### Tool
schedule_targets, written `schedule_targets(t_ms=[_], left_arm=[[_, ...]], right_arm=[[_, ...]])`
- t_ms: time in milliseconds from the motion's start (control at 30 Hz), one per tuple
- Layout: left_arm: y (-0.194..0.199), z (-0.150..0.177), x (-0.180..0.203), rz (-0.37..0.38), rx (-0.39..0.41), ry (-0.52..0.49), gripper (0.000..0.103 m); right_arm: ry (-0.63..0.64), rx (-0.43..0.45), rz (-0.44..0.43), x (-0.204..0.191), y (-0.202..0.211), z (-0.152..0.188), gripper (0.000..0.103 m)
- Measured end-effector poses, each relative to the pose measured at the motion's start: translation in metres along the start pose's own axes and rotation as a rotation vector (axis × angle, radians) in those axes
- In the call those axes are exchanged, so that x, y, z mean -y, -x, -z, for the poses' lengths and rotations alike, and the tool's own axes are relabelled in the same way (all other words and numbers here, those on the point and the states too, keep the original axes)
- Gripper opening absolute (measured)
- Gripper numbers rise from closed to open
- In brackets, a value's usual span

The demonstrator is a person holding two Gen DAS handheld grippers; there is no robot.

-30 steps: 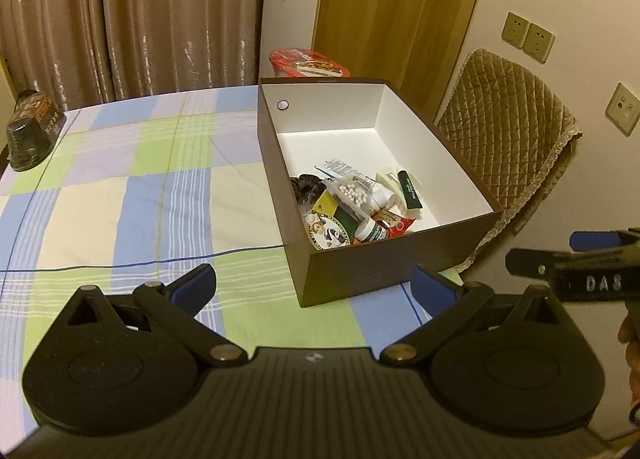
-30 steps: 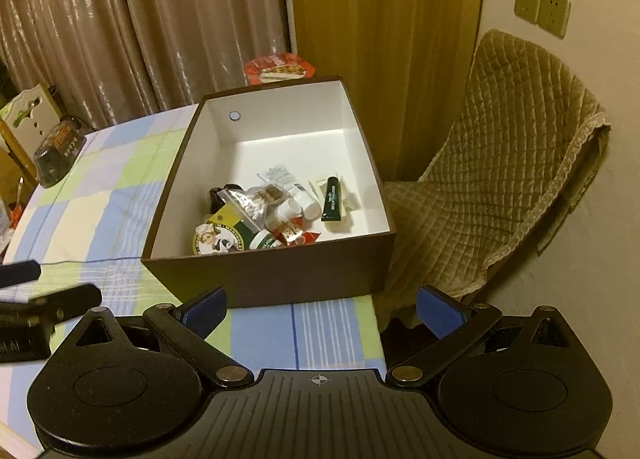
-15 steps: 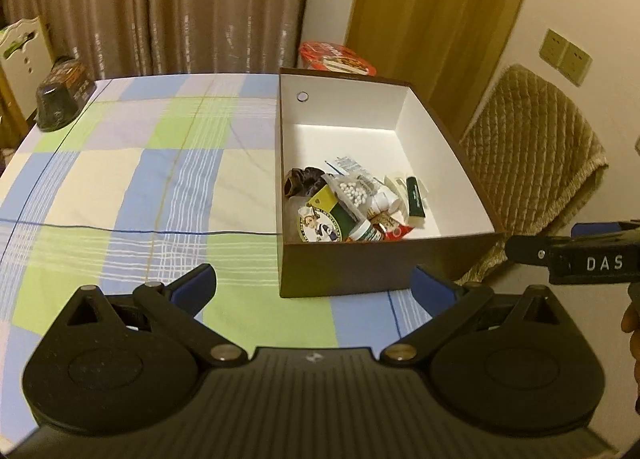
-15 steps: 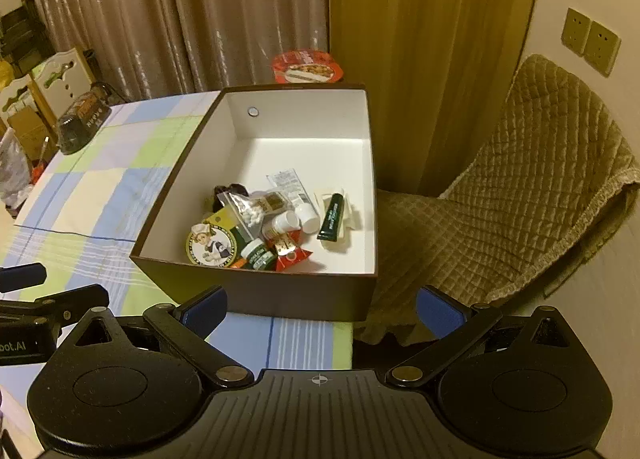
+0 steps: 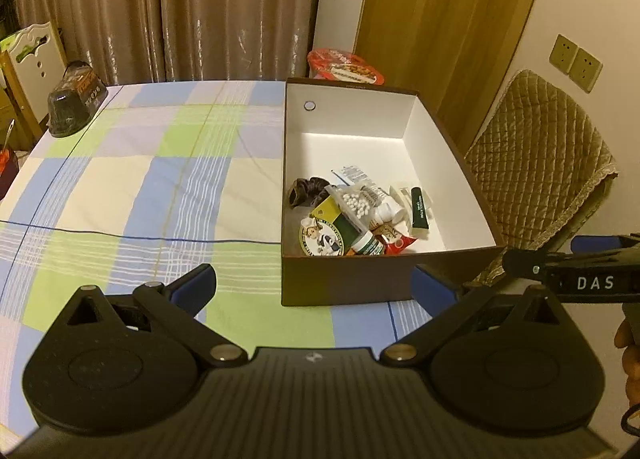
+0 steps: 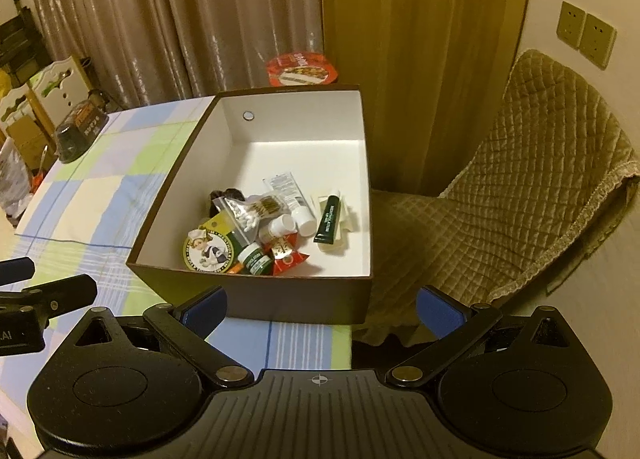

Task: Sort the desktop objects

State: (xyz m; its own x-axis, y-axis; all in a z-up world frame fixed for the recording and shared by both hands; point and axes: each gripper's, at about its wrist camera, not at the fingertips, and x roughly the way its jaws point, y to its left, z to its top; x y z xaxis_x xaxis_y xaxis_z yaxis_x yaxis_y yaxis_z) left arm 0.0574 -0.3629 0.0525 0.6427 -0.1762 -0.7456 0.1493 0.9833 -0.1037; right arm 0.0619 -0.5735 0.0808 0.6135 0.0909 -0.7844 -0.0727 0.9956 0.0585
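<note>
While both tongs have drawn back and risen over the last second, the brown box (image 5: 344, 279) has slid toward the middle of each view and nothing has been picked up. Left tongs (image 5: 314, 285) and right tongs (image 6: 322, 305) are spread wide and empty. I judge the sorting finished or paused, since the checked counter (image 5: 120, 187) looks bare near them. The sorted clutter (image 6: 264, 231) lies in the box's near half, just beyond both tongs, touching neither; the box stands at the counter's right edge.
</note>
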Motion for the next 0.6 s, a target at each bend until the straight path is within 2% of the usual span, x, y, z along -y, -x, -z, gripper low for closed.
schedule_targets(t_ms=[600], left_arm=[[-0.0062,-0.0095,-0.0004,-0.002,0.007,-0.042,0.102]], right_arm=[[-0.009,-0.006,0.013,-0.0009,0.0039,-0.002,0.103]])
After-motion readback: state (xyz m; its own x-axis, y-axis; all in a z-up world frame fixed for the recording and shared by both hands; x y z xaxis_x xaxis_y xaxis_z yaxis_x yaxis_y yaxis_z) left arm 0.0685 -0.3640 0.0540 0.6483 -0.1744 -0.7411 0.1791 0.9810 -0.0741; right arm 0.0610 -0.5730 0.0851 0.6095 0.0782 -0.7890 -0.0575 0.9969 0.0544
